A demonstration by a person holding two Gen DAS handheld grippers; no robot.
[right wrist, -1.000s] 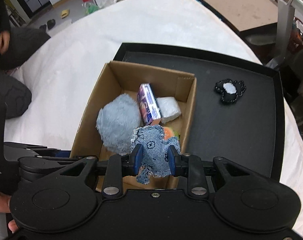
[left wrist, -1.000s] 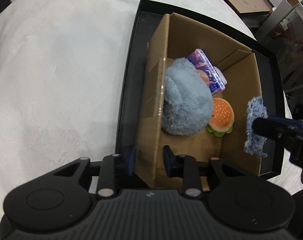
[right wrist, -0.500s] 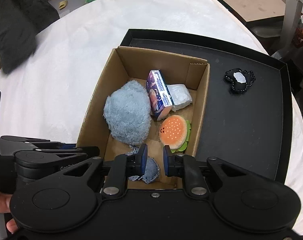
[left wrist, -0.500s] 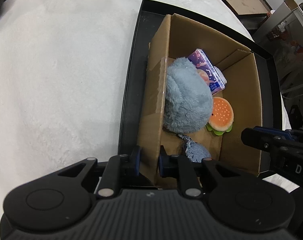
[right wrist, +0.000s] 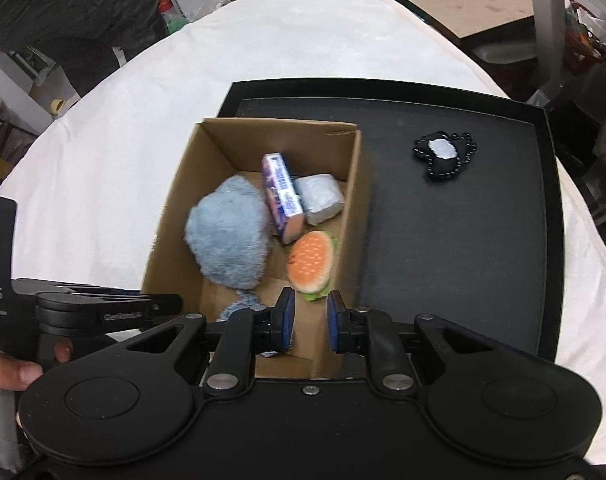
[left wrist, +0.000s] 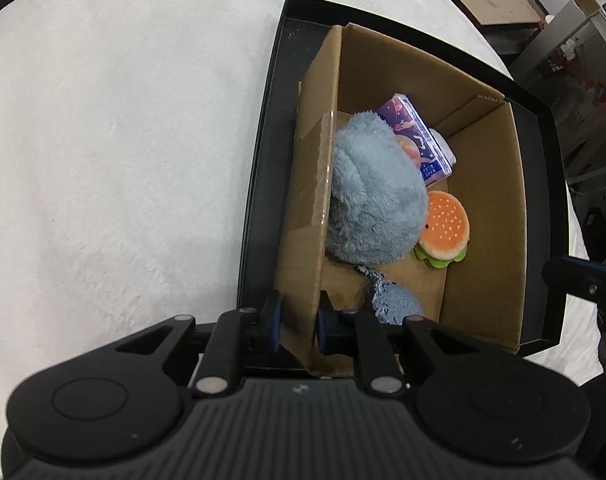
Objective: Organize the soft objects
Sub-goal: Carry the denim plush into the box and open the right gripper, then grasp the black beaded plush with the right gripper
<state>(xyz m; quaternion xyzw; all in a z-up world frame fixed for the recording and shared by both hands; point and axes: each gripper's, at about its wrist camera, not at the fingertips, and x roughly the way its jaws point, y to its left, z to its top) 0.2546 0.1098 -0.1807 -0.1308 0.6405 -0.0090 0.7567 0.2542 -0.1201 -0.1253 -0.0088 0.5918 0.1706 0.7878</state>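
Denim piece (left wrist: 399,304) now lies on the floor of the cardboard box (left wrist: 483,216), at the box's near end, just below the blue plush (left wrist: 375,200). A sec ago it hung between the right gripper's pads above the box; half a sec ago it was already down. So that drop is done.

Right gripper (right wrist: 309,322) has its pads drawn close w/ nothing between them: empty, only box floor and the near box wall show through the gap. It has pulled back toward the tray's right side; in the left view only its dark tip shows at the right edge.

Left gripper (left wrist: 299,324) is clenched on the box's left wall near the near-left corner, one pad outside, one inside. A sec ago those pads stood wider apart around the same wall, so the pinch is new. Likely it steadies the box.

Inside the box: blue plush along the left wall, purple packet (left wrist: 417,140) and grey pouch (right wrist: 319,198) toward the far end, burger plush (left wrist: 443,226) near the right wall, denim piece at the near end.

Still out: a black-and-white patch (right wrist: 443,154) on the black tray (right wrist: 463,260), toward the tray's far-right corner, well apart from the box. Judging by the task, that looks like the next item, and the free right gripper sits on that side. Box has room at its right side. White cloth (left wrist: 115,160) around the tray shows no other soft items in view.
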